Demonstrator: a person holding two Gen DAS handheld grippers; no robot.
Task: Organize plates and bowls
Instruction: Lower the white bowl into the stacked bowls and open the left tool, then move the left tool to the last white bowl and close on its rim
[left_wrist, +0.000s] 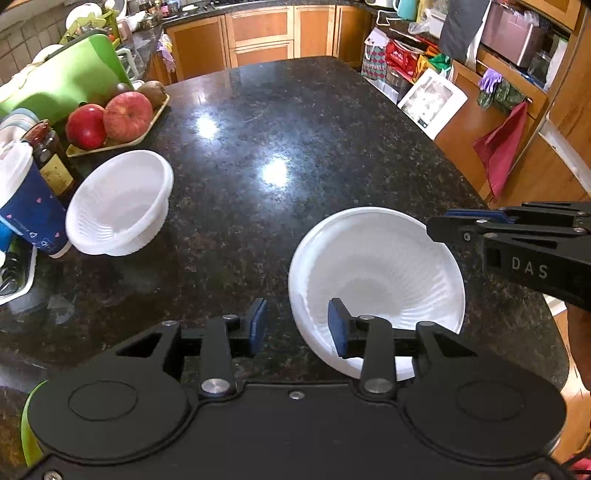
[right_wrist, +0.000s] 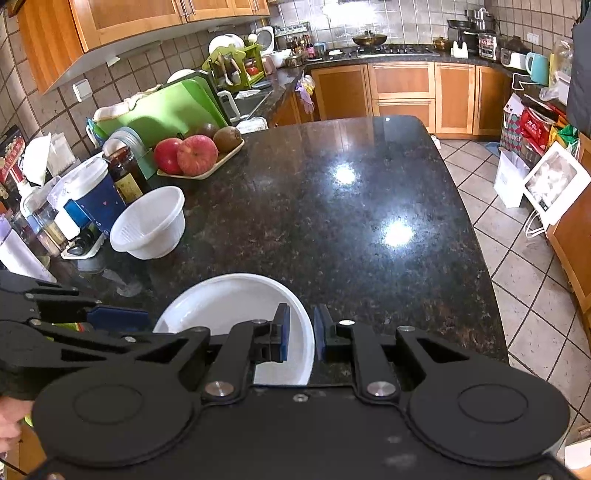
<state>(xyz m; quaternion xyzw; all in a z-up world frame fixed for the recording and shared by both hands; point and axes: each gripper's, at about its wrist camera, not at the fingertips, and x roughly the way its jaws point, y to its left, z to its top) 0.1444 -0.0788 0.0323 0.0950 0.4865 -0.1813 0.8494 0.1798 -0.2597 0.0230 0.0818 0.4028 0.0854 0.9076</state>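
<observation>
On my left wrist camera, the left gripper (left_wrist: 298, 326) has its jaws spread wide, holding nothing. One blue pad (left_wrist: 258, 325) hangs over the dark speckled granite counter (left_wrist: 295, 140); the other sits in front of the near wall of a white ribbed plastic bowl (left_wrist: 376, 280), and I cannot tell whether it touches. That bowl is tilted, its opening turned toward me. The right gripper (left_wrist: 448, 221) reaches in from the right edge and meets the bowl's far right rim; from here I cannot tell how its jaws stand. A second white ribbed plastic bowl (left_wrist: 120, 208) stands at the counter's left, well apart from the first, just beside a dark blue paper cup with a white lid (left_wrist: 27, 201). Behind it a pale tray (left_wrist: 122, 142) carries two red apples (left_wrist: 110, 120).

On my right wrist camera, the right gripper (right_wrist: 302, 334) has its jaws narrowed onto the rim of the near white bowl (right_wrist: 229, 306), one pad inside the rim and the other outside; it looks pinched, though a thin gap shows on the outer side. The left gripper (right_wrist: 118, 319) enters from the left, its blue pad by the bowl's left edge. The second bowl (right_wrist: 149, 223) rests upright farther back on the left, next to the blue cup (right_wrist: 96, 201).
</observation>
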